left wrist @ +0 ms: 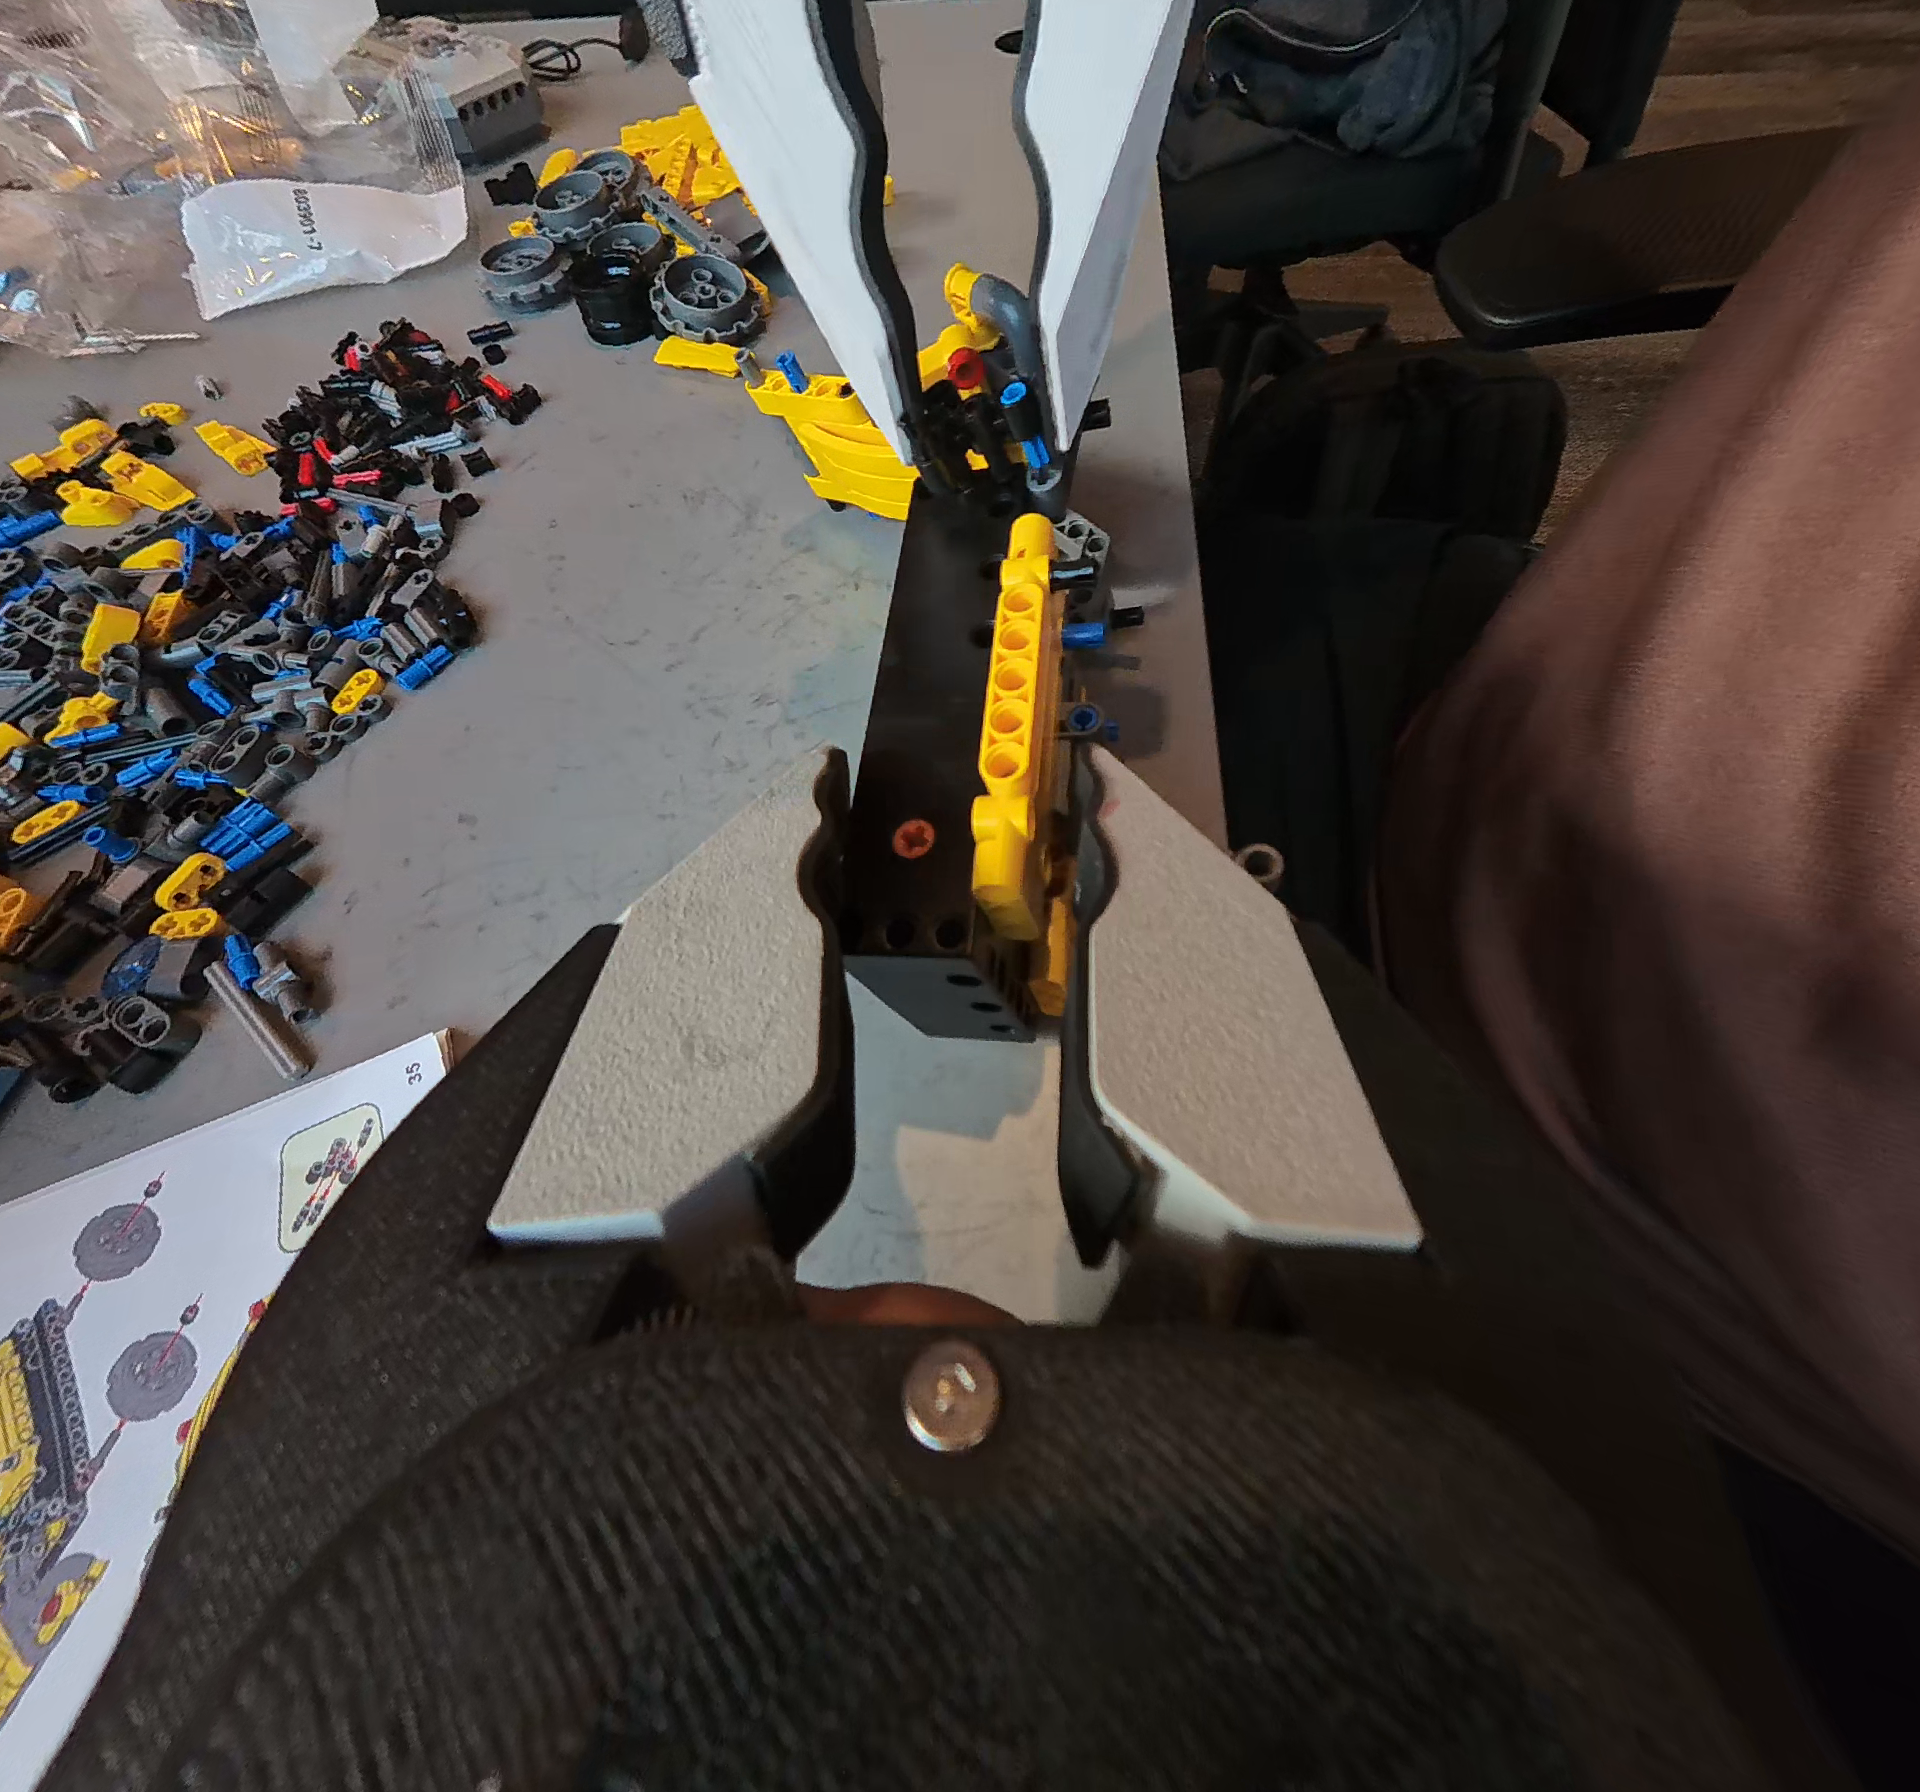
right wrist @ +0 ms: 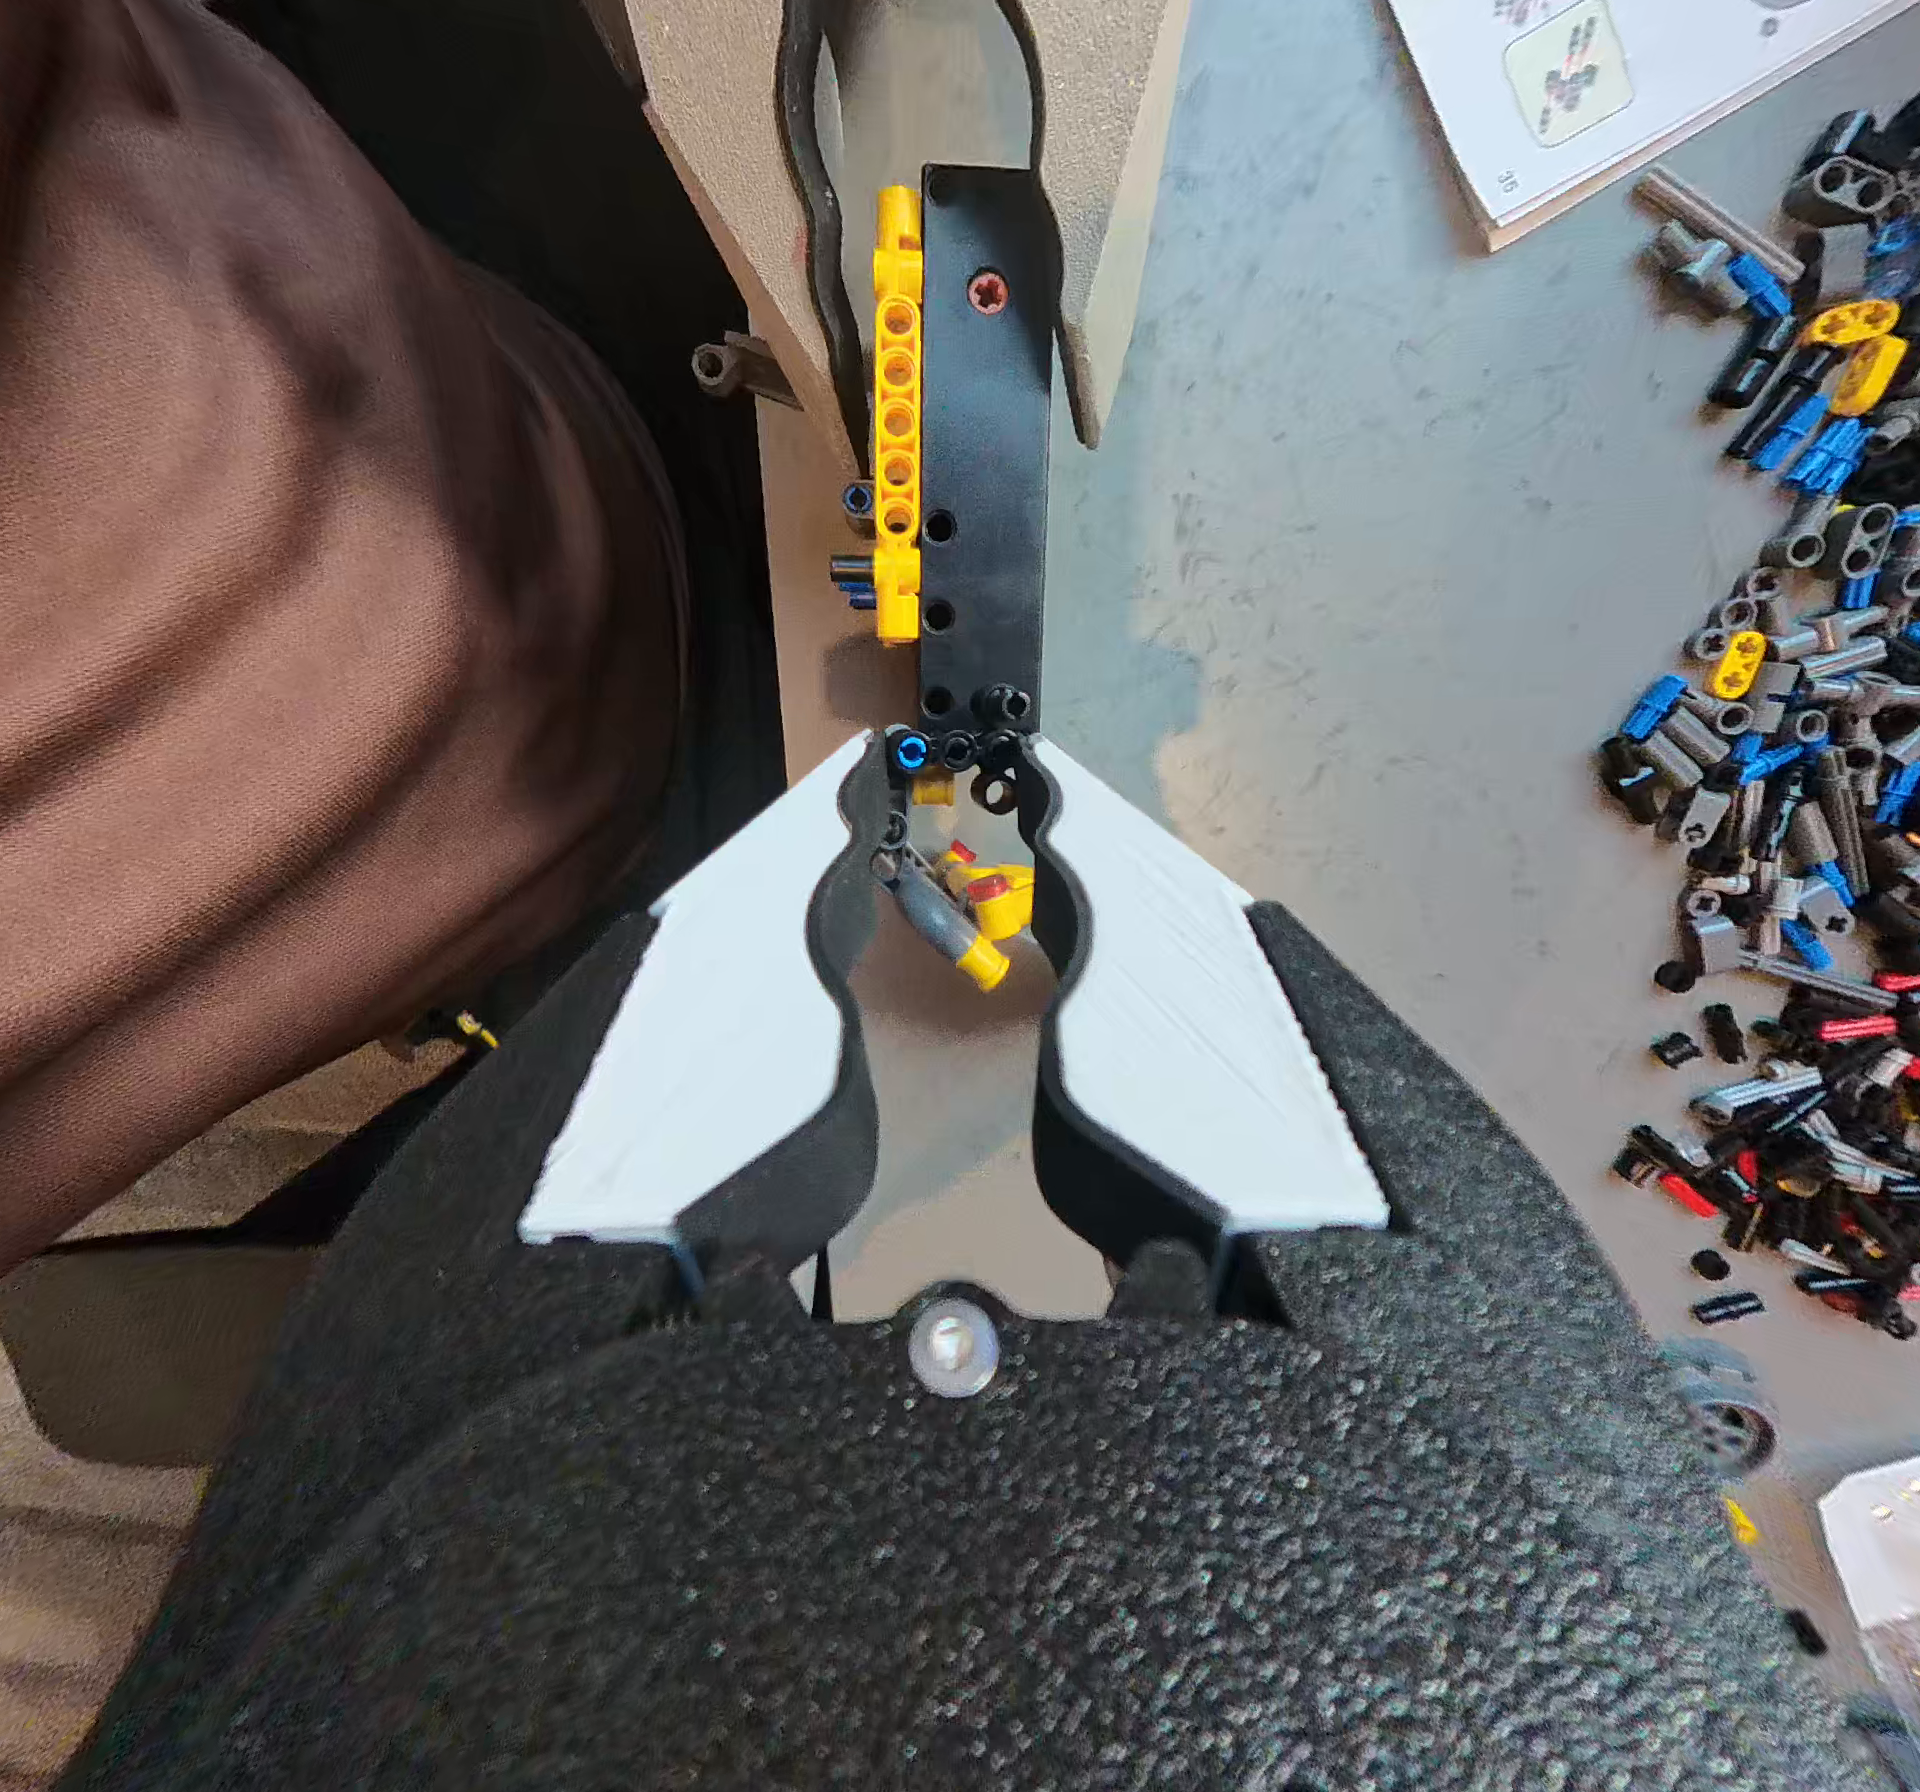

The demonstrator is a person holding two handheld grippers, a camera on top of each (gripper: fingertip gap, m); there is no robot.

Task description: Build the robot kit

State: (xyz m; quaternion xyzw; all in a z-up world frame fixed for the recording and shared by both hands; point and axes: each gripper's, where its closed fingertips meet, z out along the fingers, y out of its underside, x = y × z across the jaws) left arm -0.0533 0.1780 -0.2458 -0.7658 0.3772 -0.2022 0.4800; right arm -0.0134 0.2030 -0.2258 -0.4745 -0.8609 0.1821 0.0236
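My left gripper, with grey fingers, is shut on the near end of a long black block that has a yellow holed beam pinned along its side. It holds the block above the grey table, near the table's right edge. My right gripper, with white fingers, is shut on a small cluster of black and blue pins with grey and yellow pieces at the block's far end. The two grippers face each other tip to tip along the block. The left gripper also shows in the right wrist view.
A pile of loose black, blue, yellow and red parts covers the table's left side. Grey wheels, plastic bags and an open instruction booklet lie there too. A person in brown is right beside the table edge, with a chair behind. About 6 cm separates my left fingertips from my right.
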